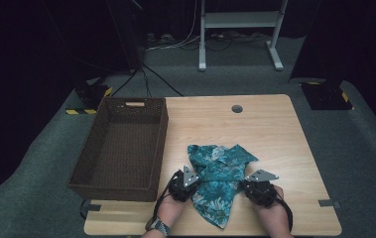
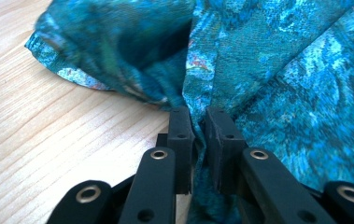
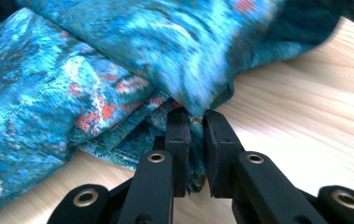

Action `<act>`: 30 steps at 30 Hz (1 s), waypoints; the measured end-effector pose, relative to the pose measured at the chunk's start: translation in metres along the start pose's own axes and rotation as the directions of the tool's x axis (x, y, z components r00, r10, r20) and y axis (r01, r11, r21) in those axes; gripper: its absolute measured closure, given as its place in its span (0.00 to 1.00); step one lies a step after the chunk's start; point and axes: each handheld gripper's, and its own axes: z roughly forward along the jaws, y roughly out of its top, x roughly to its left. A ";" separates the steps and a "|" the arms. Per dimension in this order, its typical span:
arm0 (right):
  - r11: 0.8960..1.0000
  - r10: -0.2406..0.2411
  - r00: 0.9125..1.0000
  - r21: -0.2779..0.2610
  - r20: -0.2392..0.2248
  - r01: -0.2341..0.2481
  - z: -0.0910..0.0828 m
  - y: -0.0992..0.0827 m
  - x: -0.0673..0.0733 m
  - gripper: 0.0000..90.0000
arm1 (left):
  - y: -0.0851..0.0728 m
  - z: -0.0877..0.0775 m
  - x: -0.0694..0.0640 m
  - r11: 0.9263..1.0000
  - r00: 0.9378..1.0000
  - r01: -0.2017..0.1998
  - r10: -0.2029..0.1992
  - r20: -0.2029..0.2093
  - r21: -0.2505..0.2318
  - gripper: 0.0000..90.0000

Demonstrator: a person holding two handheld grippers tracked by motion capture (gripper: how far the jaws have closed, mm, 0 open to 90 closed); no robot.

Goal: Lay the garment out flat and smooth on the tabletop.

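Teal cloth (image 1: pixel 219 174) pinched in both tools, seemingly firmly.

Cloth (image 1: pixel 219 173) teal, floral print, red flecks; basket (image 1: pixel 122 148) dark brown; table (image 1: pixel 275 134) light wood.

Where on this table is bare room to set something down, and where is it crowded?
Free: the far strip of the table beyond the teal cloth, and the right side beside it. The wicker basket is empty. Crowded: the near edge, where the left gripper and right gripper pinch the cloth.

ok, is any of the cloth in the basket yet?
No, in the high view the teal cloth lies wholly on the table, to the right of the brown basket, whose inside looks bare.
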 end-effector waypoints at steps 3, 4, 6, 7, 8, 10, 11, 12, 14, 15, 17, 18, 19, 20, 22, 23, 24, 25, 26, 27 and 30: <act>1.000 0.013 1.000 0.001 0.016 -0.013 -0.006 -0.006 -0.014 0.90 | -0.001 0.000 -0.001 1.000 1.000 -0.006 0.006 -0.005 0.006 0.90; 1.000 0.017 1.000 0.001 0.020 -0.017 -0.008 -0.008 -0.017 0.90 | -0.001 0.000 -0.002 1.000 1.000 -0.007 0.007 -0.007 0.008 0.90; 1.000 0.026 0.999 0.000 0.031 -0.026 -0.011 -0.011 -0.026 0.90 | -0.001 0.001 -0.002 1.000 1.000 -0.007 0.007 -0.010 0.013 0.90; 1.000 0.026 0.999 0.000 0.039 -0.026 -0.013 -0.013 -0.031 0.90 | -0.001 0.001 -0.002 1.000 1.000 -0.007 0.007 -0.011 0.016 0.90; 1.000 0.031 0.999 -0.001 0.044 -0.031 -0.014 -0.014 -0.035 0.90 | -0.002 0.001 -0.002 1.000 1.000 -0.006 0.006 -0.013 0.018 0.90; 0.999 0.038 0.998 0.003 0.058 -0.039 -0.017 -0.016 -0.045 0.90 | -0.002 0.000 -0.002 1.000 1.000 0.001 -0.001 -0.017 0.018 0.90; 0.999 0.041 0.997 0.005 0.062 -0.041 -0.018 -0.017 -0.048 0.90 | -0.002 0.000 -0.001 1.000 1.000 0.005 -0.005 -0.019 0.020 0.90; 0.999 0.043 0.997 0.006 0.070 -0.044 -0.018 -0.017 -0.053 0.90 | -0.003 -0.001 -0.001 1.000 1.000 0.012 -0.011 -0.022 0.019 0.90; 0.998 0.055 0.995 0.008 0.086 -0.056 -0.019 -0.018 -0.063 0.90 | -0.004 -0.002 0.000 1.000 0.999 0.018 -0.017 -0.028 0.024 0.90; 0.998 0.059 0.994 0.008 0.092 -0.060 -0.020 -0.018 -0.067 0.90 | -0.005 -0.003 0.000 1.000 0.999 0.020 -0.019 -0.029 0.025 0.90; 0.998 0.068 0.992 0.005 0.105 -0.069 -0.020 -0.019 -0.076 0.90 | -0.006 -0.005 0.001 0.999 0.999 0.030 -0.029 -0.031 0.024 0.90; 0.997 0.076 0.991 0.001 0.108 -0.077 -0.019 -0.019 -0.081 0.90 | -0.006 -0.006 0.001 0.999 0.999 0.033 -0.032 -0.031 0.023 0.89; 0.997 0.081 0.990 0.000 0.113 -0.081 -0.019 -0.019 -0.085 0.90 | -0.006 -0.006 0.001 0.999 0.999 0.034 -0.033 -0.032 0.024 0.89; 0.997 0.083 0.989 -0.002 0.121 -0.083 -0.018 -0.018 -0.089 0.89 | -0.006 -0.006 0.001 0.999 0.999 0.035 -0.035 -0.033 0.023 0.88; 0.995 0.094 0.987 0.001 0.129 -0.095 -0.017 -0.016 -0.095 0.88 | -0.006 -0.006 0.001 0.999 0.999 0.038 -0.037 -0.034 0.020 0.85; 0.995 0.094 0.987 0.001 0.129 -0.095 -0.017 -0.016 -0.095 0.88 | -0.005 -0.007 0.000 0.999 0.999 0.039 -0.039 -0.034 0.015 0.85; 0.996 0.091 0.985 0.011 0.146 -0.094 -0.016 -0.014 -0.097 0.81 | -0.004 -0.008 -0.002 1.000 0.999 0.029 -0.029 -0.039 0.005 0.80; 0.996 0.089 0.984 0.009 0.151 -0.091 -0.017 -0.013 -0.097 0.79 | -0.003 -0.009 -0.003 1.000 0.999 0.027 -0.027 -0.038 -0.001 0.78; 0.996 0.086 0.984 0.004 0.154 -0.088 -0.020 -0.014 -0.096 0.76 | -0.003 -0.010 -0.004 1.000 0.999 0.027 -0.028 -0.036 -0.010 0.73; 0.996 0.089 0.983 -0.004 0.158 -0.089 -0.023 -0.015 -0.095 0.72 | -0.002 -0.012 -0.005 1.000 0.999 0.021 -0.022 -0.035 -0.019 0.69; 0.996 0.092 0.981 -0.024 0.168 -0.090 -0.037 -0.019 -0.090 0.64 | 0.001 -0.015 -0.008 0.999 1.000 0.010 -0.011 -0.027 -0.046 0.58</act>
